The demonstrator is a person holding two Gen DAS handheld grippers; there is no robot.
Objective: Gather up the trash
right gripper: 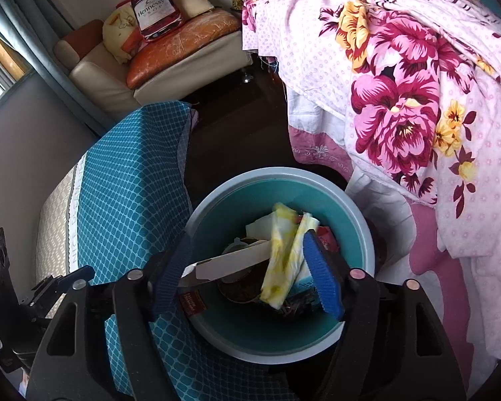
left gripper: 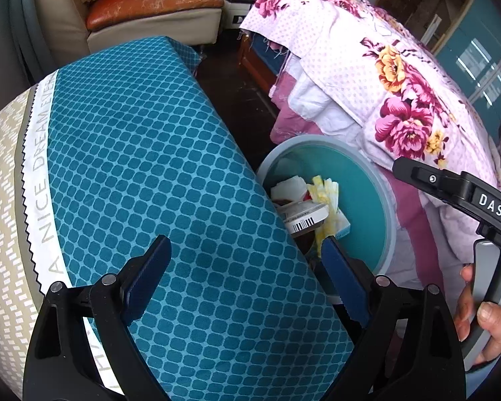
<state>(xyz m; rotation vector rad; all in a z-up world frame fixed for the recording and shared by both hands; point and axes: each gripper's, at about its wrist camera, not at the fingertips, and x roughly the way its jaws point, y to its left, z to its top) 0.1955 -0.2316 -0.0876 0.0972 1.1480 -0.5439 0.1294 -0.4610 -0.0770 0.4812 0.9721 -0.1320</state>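
**Drop over the bin: right tool spread, release under way**

The white flat card lies tilted across the heap in the teal bin, its left end near the left pad of the right tool. That tool's jaws stand apart, nothing pressed between them. We judge the drop is done or nearly so; good practice is to keep the jaws wide, lift straight up, and avoid snagging the yellow-stained tissue at 1 o'clock of the card.

Materials: bin smooth plastic, grey rim; tissue soft and crumpled; a barcoded tub rigid, round.

Left tool is apart and empty, over the blue quilted cover at 9 o'clock of the bin. Floral quilt at 2 o'clock.
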